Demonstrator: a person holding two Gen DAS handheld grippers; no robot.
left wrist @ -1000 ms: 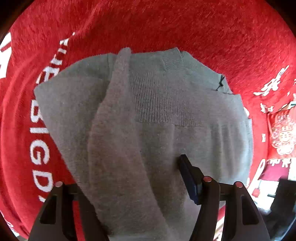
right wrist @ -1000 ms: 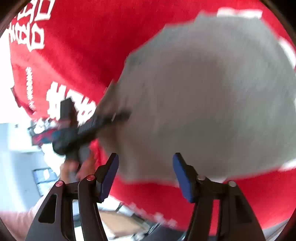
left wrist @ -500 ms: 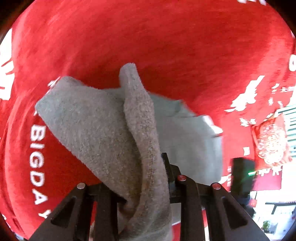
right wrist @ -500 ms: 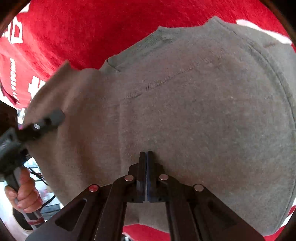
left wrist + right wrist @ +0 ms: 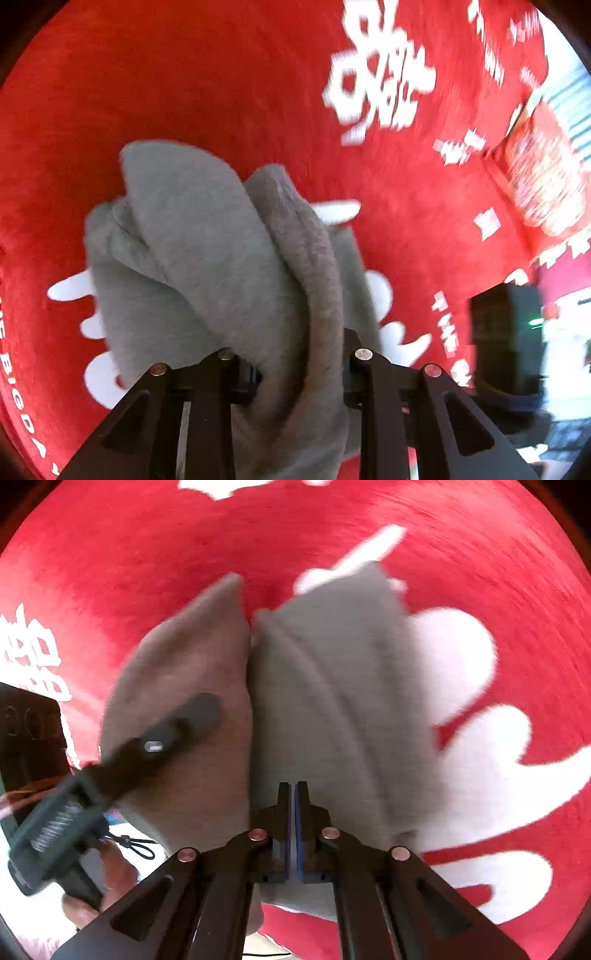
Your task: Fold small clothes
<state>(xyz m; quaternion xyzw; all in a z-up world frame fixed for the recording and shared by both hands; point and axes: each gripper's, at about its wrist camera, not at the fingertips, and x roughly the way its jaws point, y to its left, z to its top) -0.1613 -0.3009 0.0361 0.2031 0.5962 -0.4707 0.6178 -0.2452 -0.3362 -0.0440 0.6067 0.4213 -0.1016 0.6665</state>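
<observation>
There is one soft grey knitted piece of clothing [image 5: 207, 258], bunched into thick folds. In the right wrist view it [image 5: 332, 701] shows two big puffy parts side by side.

There is one fuzzy red cloth with white letters and shapes [image 5: 221, 74] under it all.

There are two black grippers with two fingers each. The left gripper [image 5: 299, 369] sits at 6 o'clock in its own view, and the right gripper [image 5: 294, 834] sits at 6 o'clock in its own view.

One bare hand [image 5: 92, 893] shows at 8 o'clock in the right wrist view.

One dark box with a small green light [image 5: 506, 339] stands at 4 o'clock in the left wrist view.
</observation>
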